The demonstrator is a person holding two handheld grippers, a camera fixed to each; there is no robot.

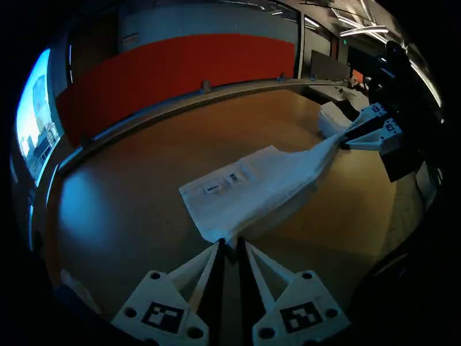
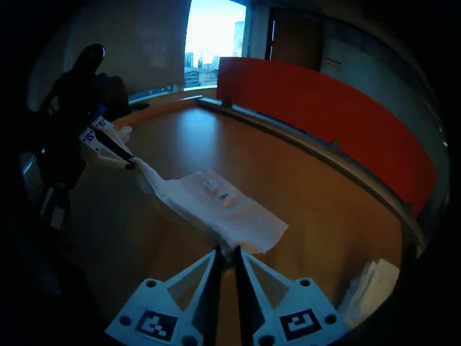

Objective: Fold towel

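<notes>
A white towel point(image 1: 259, 184) point(image 2: 219, 207) with two small tags hangs stretched between both grippers above a wooden table point(image 1: 144, 190). Its far edge sags onto the wood. In the left gripper view my left gripper point(image 1: 230, 245) is shut on the towel's near corner. Farther off at the right, the right gripper point(image 1: 350, 141) pinches the opposite end. In the right gripper view my right gripper point(image 2: 227, 251) is shut on the near corner. The left gripper point(image 2: 130, 163) grips the far end at the left.
A stack of folded white towels point(image 1: 334, 118) point(image 2: 369, 288) sits on the table near the right gripper. A red partition point(image 1: 184, 63) point(image 2: 346, 121) runs along the table's far edge. The person point(image 2: 75, 109) stands at the table's side.
</notes>
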